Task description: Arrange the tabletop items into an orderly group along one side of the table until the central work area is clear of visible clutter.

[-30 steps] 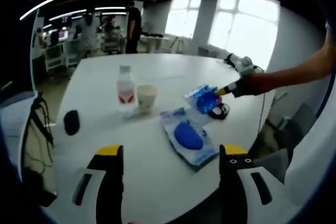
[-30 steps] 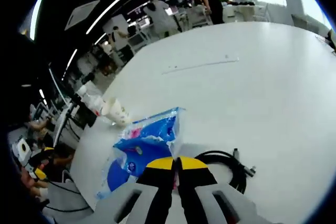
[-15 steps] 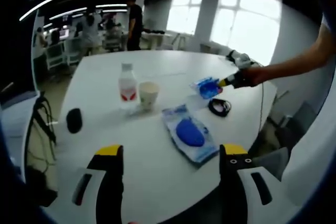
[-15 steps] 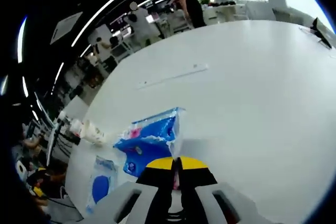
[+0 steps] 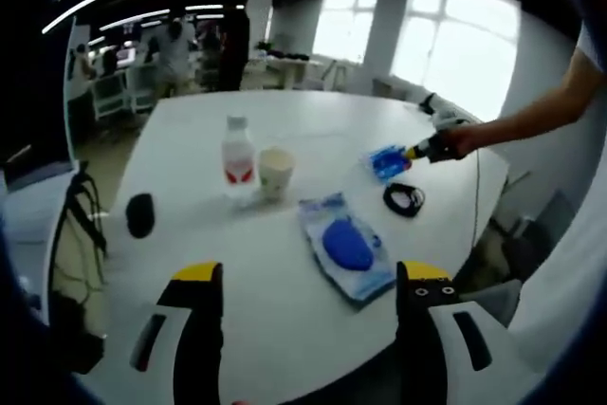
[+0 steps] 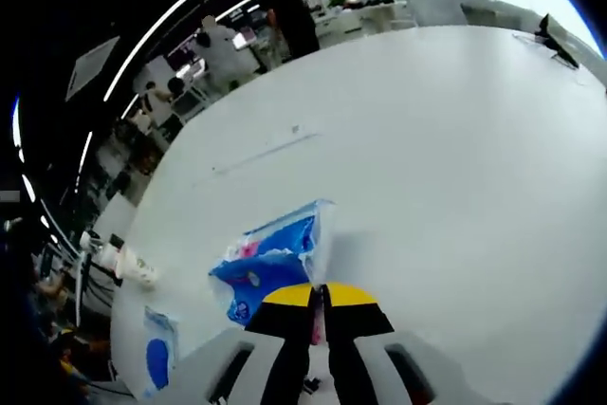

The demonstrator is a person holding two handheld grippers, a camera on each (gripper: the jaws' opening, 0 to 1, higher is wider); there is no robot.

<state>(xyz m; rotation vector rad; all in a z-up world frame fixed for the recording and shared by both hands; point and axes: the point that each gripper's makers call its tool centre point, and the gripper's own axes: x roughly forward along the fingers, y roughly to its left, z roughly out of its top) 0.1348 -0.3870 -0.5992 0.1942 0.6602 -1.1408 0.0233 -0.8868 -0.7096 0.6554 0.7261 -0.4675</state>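
On the white table [image 5: 313, 120] stand a clear water bottle [image 5: 237, 156] and a paper cup [image 5: 274, 174]. A dark oval object [image 5: 140, 214] lies to their left. Nearer me lies a blue flat package [image 5: 345, 246], with a coiled black cable [image 5: 404, 198] beyond it. My left gripper [image 5: 311, 277] hangs open above the table's near edge. My right gripper [image 6: 321, 291] is shut on a blue tissue pack [image 6: 275, 263] held over the table [image 6: 427, 158]. From the left gripper view the pack [image 5: 390, 161] sits at the far right, held by the right gripper [image 5: 417, 151].
A person's arm [image 5: 531, 125] reaches in from the right. Cup and bottle [image 6: 123, 263] and the blue package [image 6: 156, 358] show small at the left. People and desks stand behind the table. A chair with cables [image 5: 76, 234] is at the left edge.
My right gripper has carried the tissue pack away from the cable, farther across the table. The left gripper's camera has drawn back slightly; its jaws stay open.
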